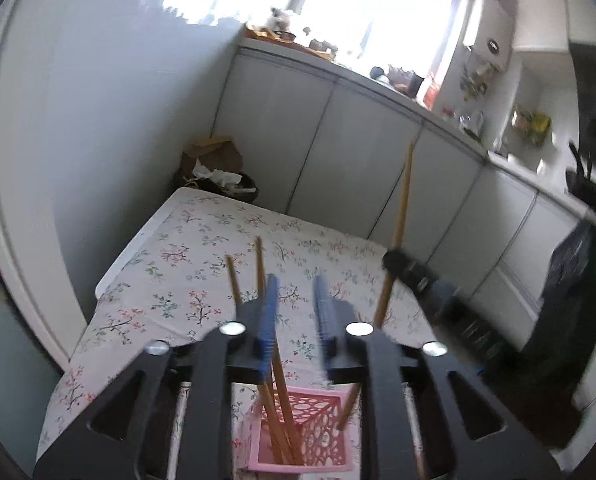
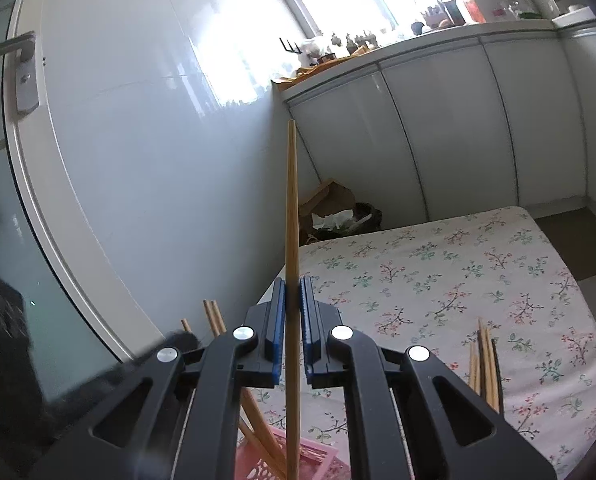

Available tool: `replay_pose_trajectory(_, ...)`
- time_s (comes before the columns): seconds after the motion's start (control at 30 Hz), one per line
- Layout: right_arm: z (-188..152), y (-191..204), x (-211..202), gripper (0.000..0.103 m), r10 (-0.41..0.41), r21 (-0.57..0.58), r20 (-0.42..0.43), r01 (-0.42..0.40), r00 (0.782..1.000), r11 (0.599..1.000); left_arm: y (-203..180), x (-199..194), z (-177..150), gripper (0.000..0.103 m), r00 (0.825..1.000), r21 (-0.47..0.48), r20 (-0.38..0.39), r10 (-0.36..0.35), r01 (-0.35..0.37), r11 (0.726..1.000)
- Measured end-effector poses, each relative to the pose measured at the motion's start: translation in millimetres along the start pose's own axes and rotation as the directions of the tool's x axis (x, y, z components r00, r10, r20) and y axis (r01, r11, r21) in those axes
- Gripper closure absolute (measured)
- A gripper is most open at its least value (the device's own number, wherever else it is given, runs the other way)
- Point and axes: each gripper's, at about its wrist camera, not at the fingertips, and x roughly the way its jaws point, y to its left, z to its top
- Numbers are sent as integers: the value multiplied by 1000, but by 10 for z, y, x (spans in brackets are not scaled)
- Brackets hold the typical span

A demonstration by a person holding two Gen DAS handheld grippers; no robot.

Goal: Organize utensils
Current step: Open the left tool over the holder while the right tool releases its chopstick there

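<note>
A pink perforated holder (image 1: 302,436) stands on the floral table, right under my left gripper (image 1: 295,292), with several wooden chopsticks (image 1: 275,400) leaning in it. My left gripper is open and empty above the holder. My right gripper (image 2: 293,292) is shut on one upright wooden chopstick (image 2: 291,208), its lower end over the pink holder (image 2: 314,464). In the left wrist view that chopstick (image 1: 400,216) and the right gripper (image 1: 410,270) show at the right. Several loose chopsticks (image 2: 486,364) lie on the table at the right.
The table has a floral cloth (image 1: 225,264). White cabinets (image 1: 338,140) with a cluttered counter run along the back. A bin with paper bags (image 1: 217,172) stands in the corner beyond the table. A door (image 2: 25,72) is at the left.
</note>
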Motion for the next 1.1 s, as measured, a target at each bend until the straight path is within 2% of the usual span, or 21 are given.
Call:
replay_pose_trajectory(0.03,-17,17,19,95,-3,-4,3,3,1000,1000,27,-27,38,66,1000,-13,-4,7,-7,1000)
replay_pose_trajectory(0.07,-42,38,38,95,-8,-10,11,9,1000,1000,48,-32,66,61,1000,-18,-12,22,-22,1000)
replay_pose_trajectory(0.17,-133,93,87,95,-37,-48,37,38,999,998,113,28,106,61,996,-28,-64,66,-68,997)
replay_pose_trajectory(0.3,-313,201,118,95,-77,-125,50,83,996,989,228,84,107,58,988,-76,-137,70,-80,994)
replay_pose_trajectory(0.47,-419,272,93,95,-95,-183,33,99,995,978,283,28,139,52,989,-101,-133,61,-75,992)
replay_pose_trajectory(0.57,-436,241,77,94,-100,-188,-5,98,995,977,255,-3,160,44,990,-97,-131,50,-63,993)
replay_pose_trajectory(0.63,-431,187,61,94,-91,-158,-57,81,994,984,223,-20,171,42,991,-87,-127,47,-58,995)
replay_pose_trajectory(0.67,-415,154,50,91,-77,-133,-96,64,992,989,208,-24,178,42,991,-84,-127,46,-57,995)
replay_pose_trajectory(0.7,-394,131,34,82,-62,-116,-118,48,991,992,191,-33,187,42,991,-83,-129,41,-52,995)
replay_pose_trajectory(0.83,-92,36,-247,80,-91,-108,-136,76,987,991,90,-79,215,42,992,-77,-123,12,-22,997)
replay_pose_trajectory(0.93,241,-217,-581,80,-146,-42,-121,142,982,989,-88,-103,201,42,992,-39,-126,-18,13,999)
replay_pose_trajectory(1.0,409,-454,-786,74,-186,10,-123,189,975,982,-274,-84,152,42,989,2,-145,-34,35,999)
replay_pose_trajectory(1.1,528,-743,-885,70,-265,40,-204,279,942,960,-569,-9,27,42,980,55,-189,-56,68,996)
